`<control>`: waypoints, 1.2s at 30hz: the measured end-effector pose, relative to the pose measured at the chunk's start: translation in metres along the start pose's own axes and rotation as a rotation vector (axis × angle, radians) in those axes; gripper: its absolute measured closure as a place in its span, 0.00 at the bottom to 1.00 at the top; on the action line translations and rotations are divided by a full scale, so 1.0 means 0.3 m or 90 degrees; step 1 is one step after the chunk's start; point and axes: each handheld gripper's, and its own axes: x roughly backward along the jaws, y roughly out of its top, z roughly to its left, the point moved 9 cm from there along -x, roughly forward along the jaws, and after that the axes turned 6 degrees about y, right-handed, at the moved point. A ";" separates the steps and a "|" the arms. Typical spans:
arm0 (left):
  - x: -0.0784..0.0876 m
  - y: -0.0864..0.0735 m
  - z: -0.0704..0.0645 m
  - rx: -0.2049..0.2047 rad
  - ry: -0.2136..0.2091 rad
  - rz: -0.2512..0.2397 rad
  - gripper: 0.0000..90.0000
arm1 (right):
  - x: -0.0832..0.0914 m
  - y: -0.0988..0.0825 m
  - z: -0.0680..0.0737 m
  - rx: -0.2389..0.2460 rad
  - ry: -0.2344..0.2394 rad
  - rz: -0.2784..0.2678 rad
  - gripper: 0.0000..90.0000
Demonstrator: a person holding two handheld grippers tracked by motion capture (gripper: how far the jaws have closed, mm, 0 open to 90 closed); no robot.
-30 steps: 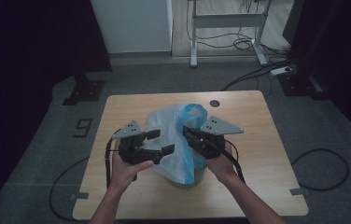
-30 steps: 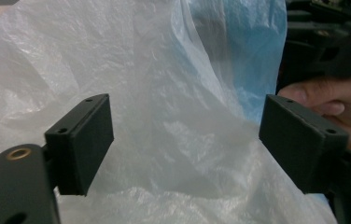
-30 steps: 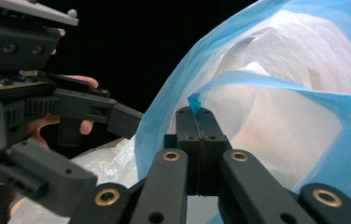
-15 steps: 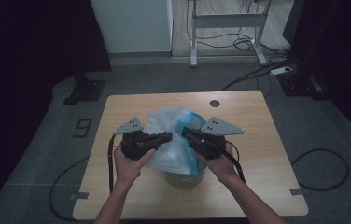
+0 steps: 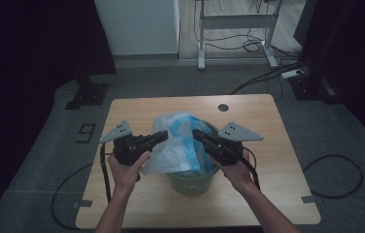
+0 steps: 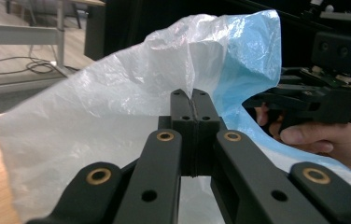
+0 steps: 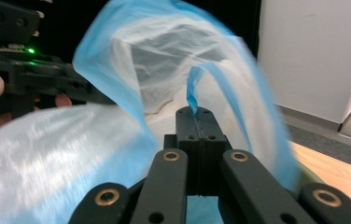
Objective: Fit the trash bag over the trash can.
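Evidently both jaws had closed, the left gripper (image 5: 160, 137) having just pinched the plastic bag (image 5: 178, 145) opposite the right gripper (image 5: 199, 136), above the bin (image 5: 190, 180) near the table's (image 5: 277, 145) front edge.

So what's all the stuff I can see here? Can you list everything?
bag: one, white and blue plastic, in the bin, its edge pulled up on both sides
bin: one, green, near the front middle of the table
table: one, light wood, in the middle of the floor
hole cover: one, dark, round, at the table's back edge
cables: several, black, on the grey floor around the table
desk frame: one, pale metal, at the back
left gripper: one, black, jaws just closed, pinching the bag's white edge
right gripper: one, black, shut on the bag's blue strip
hands: two, one on each gripper
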 end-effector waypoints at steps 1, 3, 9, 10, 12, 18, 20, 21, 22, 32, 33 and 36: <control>0.007 0.001 0.007 0.000 0.006 -0.004 1.00 | 0.005 -0.002 -0.005 0.002 -0.003 0.000 0.99; 0.020 0.002 0.020 0.002 0.014 -0.013 1.00 | 0.022 -0.008 -0.017 0.003 -0.010 0.000 0.99; 0.053 0.007 0.067 0.012 0.034 -0.046 1.00 | 0.098 -0.038 -0.089 -0.012 -0.048 -0.005 0.99; 0.053 0.007 0.067 0.012 0.034 -0.046 1.00 | 0.098 -0.038 -0.089 -0.012 -0.048 -0.005 0.99; 0.054 0.013 0.073 0.013 0.036 -0.056 1.00 | 0.117 -0.041 -0.113 -0.019 -0.060 -0.008 0.99; 0.033 0.054 0.076 0.012 0.033 -0.083 1.00 | 0.162 -0.006 -0.183 -0.019 -0.099 -0.019 0.99; 0.023 0.074 0.077 0.011 0.029 -0.091 1.00 | 0.179 0.018 -0.206 -0.019 -0.111 -0.026 0.99; 0.010 0.091 0.082 0.010 0.030 -0.096 1.00 | 0.196 0.043 -0.231 -0.017 -0.124 -0.033 0.99; 0.010 0.091 0.082 0.010 0.030 -0.096 1.00 | 0.196 0.043 -0.231 -0.017 -0.124 -0.033 0.99; 0.008 0.095 0.114 0.021 0.042 -0.103 1.00 | 0.283 0.102 -0.311 -0.022 -0.167 -0.065 0.99; 0.026 0.081 0.116 0.026 0.042 -0.105 1.00 | 0.296 0.097 -0.312 -0.024 -0.168 -0.069 0.99; 0.047 0.064 0.115 0.025 0.043 -0.104 1.00 | 0.306 0.088 -0.302 -0.025 -0.164 -0.072 0.99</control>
